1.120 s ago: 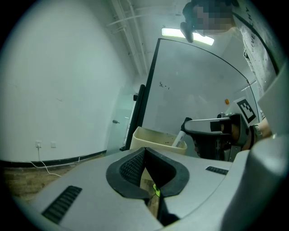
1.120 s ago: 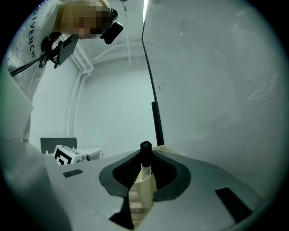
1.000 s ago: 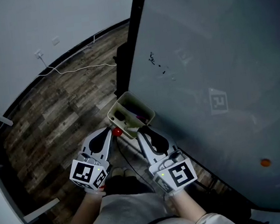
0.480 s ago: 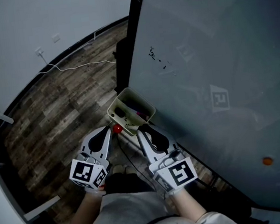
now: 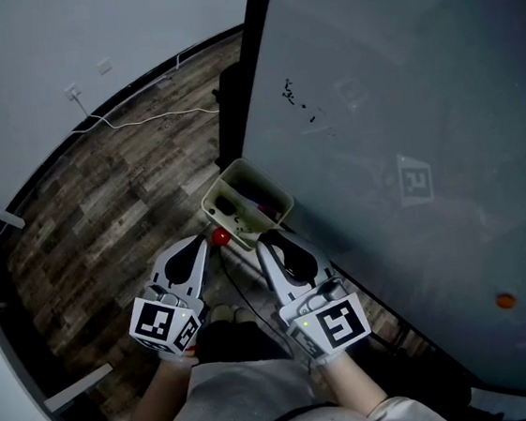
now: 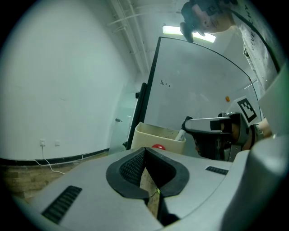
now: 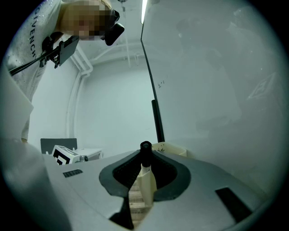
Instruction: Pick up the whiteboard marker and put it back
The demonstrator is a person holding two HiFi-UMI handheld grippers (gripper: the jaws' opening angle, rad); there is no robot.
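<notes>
The right gripper pinches the marker, whose black cap pokes out past the jaw tips, just short of the cream bin ahead. Beside it, the left gripper has its jaws pressed together on nothing, with a red ball just ahead.

The left gripper and right gripper are pale grey shells with black ribbed pads, each topped by a white cube of black square markers. The person wears a grey top.
</notes>
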